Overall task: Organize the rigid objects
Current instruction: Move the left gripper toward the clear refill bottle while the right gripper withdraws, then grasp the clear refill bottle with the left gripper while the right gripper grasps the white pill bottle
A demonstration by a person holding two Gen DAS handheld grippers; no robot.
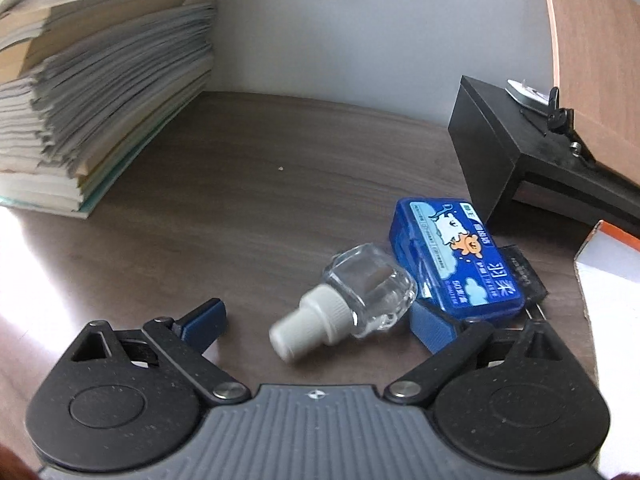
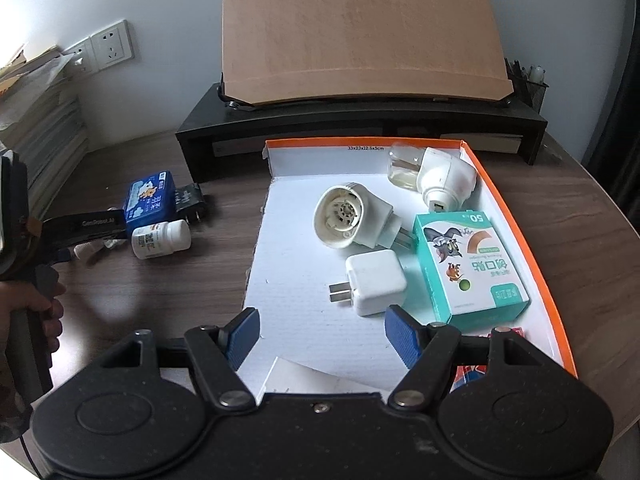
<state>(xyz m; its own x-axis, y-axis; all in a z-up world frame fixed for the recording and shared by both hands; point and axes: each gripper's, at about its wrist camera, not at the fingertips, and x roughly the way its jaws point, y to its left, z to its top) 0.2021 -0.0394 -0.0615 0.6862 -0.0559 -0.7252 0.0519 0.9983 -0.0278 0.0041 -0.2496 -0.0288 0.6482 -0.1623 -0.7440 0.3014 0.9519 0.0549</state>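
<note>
My left gripper is open around a clear glass bottle with a white cap that lies on its side on the desk. The bottle's cap points toward me. A blue plastic case lies just right of the bottle, with a black plug behind it. My right gripper is open and empty over the near end of an orange-rimmed white box. The box holds a white charger, a teal carton and two white plug-in vaporizers. A white pill bottle lies on the desk left of the box.
A tall stack of papers and books fills the left back of the desk. A black monitor riser carries a brown cardboard sheet behind the box. A mesh pen holder stands at the far right. Wall sockets sit on the back wall.
</note>
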